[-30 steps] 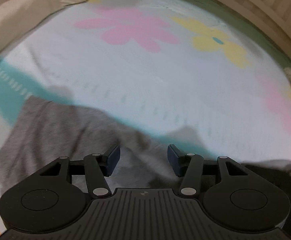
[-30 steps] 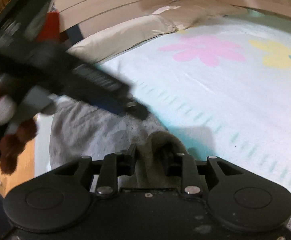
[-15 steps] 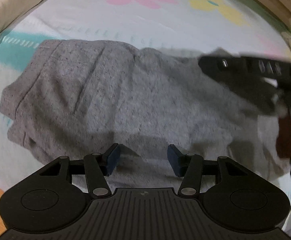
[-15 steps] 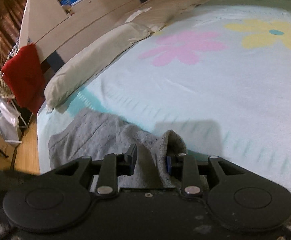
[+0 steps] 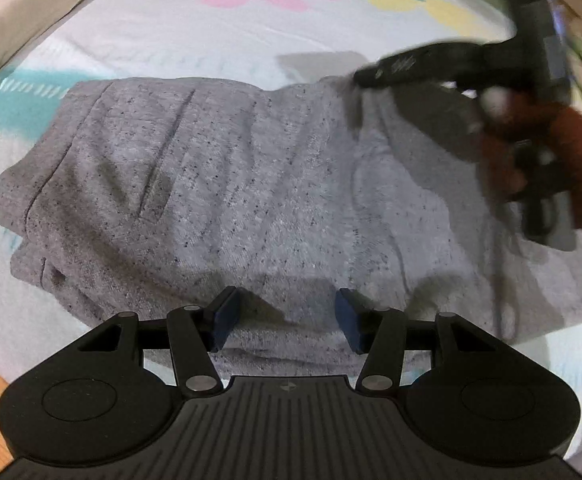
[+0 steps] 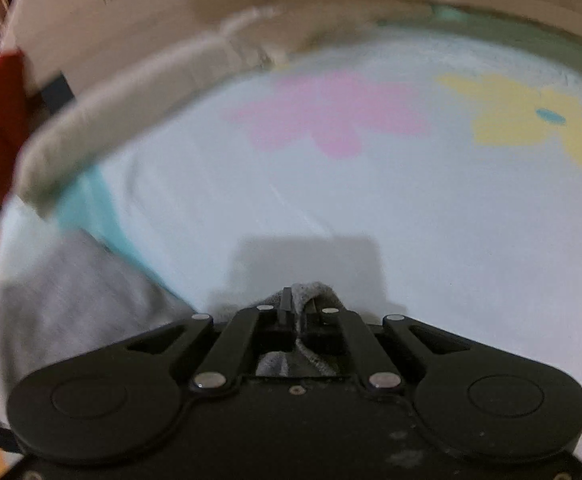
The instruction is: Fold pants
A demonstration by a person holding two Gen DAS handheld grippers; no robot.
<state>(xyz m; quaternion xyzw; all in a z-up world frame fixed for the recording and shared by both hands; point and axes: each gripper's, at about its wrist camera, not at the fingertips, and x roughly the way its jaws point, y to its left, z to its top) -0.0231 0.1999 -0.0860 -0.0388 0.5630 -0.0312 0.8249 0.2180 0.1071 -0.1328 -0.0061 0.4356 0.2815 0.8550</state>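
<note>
Pants (image 5: pixel 251 184) edge pinched in right claw (image 6: pixel 297 308); left claw (image 5: pixel 285 316) spread.

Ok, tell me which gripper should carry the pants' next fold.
Right. The right gripper is already shut on a bunched edge of the gray pants; the left gripper hangs open over them, holding nothing.
</note>
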